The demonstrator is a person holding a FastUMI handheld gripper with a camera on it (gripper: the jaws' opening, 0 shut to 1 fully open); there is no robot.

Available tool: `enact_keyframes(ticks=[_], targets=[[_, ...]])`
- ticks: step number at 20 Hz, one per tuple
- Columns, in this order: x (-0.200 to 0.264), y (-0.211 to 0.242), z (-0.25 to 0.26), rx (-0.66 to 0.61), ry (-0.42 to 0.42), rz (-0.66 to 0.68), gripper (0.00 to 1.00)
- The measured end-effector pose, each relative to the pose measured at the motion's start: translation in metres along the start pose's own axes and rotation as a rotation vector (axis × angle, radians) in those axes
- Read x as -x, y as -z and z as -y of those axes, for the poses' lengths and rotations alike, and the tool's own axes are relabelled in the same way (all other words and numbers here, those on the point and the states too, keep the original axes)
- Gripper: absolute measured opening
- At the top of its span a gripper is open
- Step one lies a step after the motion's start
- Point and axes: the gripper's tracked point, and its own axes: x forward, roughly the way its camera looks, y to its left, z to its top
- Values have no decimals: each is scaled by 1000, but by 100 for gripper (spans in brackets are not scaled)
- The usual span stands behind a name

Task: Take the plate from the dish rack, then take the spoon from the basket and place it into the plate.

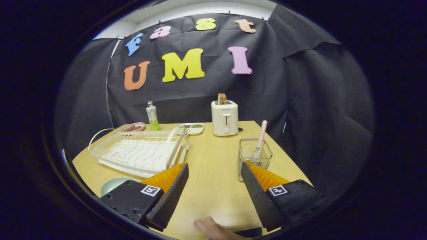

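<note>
Tabletop of pale wood is spreading out ahead of us, with the white wire dish rack sitting empty beyond the left finger. We are judging the plate step done: the pale green plate is lying flat on the table just beside the left finger, in front of the rack. We are holding the gripper wide apart and empty, its jaws gripping nothing. Just ahead of the right finger, the clear wire basket is standing with the pink-handled spoon leaning upright inside. To do well here, we are advising lining both fingers around the handle above the basket rim, closing squarely and lifting straight up so the basket is not tipping.
</note>
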Motion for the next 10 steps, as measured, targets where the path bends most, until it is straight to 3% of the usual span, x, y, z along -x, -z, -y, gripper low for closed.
enact_keyframes(ticks=[6,10], targets=[[-69,-43,54,28,82,4,100],[-108,-55,72,-30,98,-33,100]])
